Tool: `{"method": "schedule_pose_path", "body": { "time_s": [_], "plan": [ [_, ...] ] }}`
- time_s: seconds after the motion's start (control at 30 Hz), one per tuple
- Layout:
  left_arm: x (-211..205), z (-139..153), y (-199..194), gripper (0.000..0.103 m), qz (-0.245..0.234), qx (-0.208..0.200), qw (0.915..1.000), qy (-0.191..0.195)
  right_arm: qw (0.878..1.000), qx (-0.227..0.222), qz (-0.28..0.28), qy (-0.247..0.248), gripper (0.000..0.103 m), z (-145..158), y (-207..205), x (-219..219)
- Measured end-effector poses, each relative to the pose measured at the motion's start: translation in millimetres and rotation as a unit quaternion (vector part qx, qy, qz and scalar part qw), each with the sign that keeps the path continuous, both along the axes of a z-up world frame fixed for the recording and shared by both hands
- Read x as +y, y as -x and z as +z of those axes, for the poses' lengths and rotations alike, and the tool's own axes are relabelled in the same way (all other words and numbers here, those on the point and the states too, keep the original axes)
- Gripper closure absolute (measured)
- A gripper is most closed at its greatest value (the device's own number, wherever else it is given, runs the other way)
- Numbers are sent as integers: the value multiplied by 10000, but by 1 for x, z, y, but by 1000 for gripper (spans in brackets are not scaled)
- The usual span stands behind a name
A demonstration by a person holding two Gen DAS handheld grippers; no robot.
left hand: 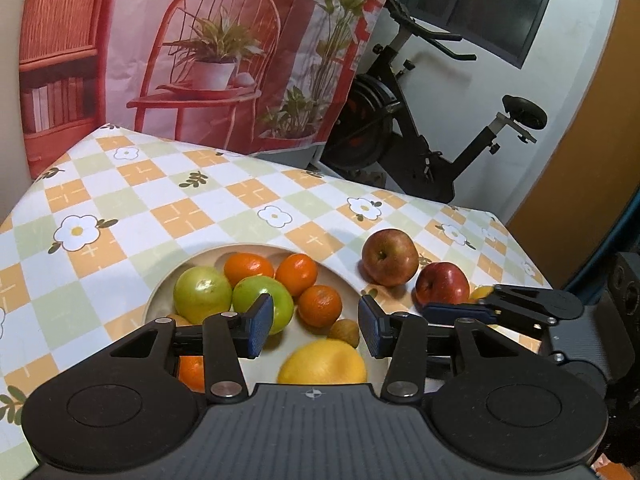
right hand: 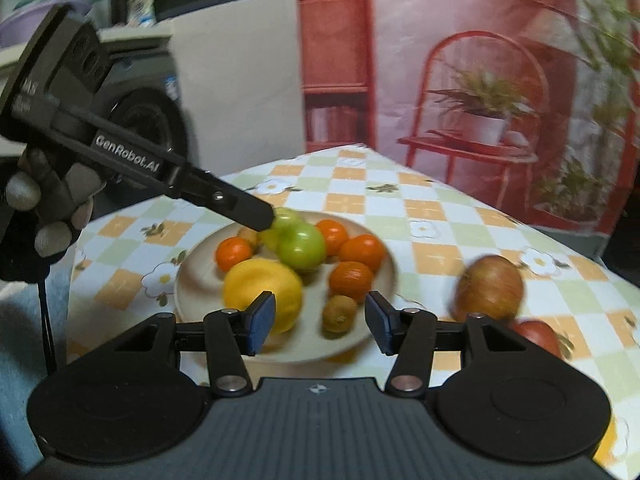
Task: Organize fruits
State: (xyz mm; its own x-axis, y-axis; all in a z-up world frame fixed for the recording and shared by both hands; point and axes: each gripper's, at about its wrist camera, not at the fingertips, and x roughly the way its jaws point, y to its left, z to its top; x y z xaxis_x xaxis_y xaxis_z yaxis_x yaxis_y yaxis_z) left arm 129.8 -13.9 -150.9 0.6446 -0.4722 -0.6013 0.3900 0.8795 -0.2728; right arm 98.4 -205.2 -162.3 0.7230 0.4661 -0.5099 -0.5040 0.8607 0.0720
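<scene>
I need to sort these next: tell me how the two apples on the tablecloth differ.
The farther apple is larger and dull, mottled red-brown with yellowish patches; the nearer apple is smaller, glossy and deep red. The farther apple is in full view, while the right tongs cover the nearer apple's lower edge. Both sit on the tablecloth, outside the plate.
</scene>
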Motion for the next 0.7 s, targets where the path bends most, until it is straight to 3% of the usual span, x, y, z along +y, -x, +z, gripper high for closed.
{"method": "schedule_pose_path", "body": {
  "time_s": [0.3,0.7],
  "plan": [
    [-23,5,-6,54,-6,-106,9999,-43,9935,17,-1056,-427,50,3,28,-59],
    [-75,1,-14,54,-323,-221,9991,-162,9704,89,-2352,-536,47,1,50,-126]
  ]
}}
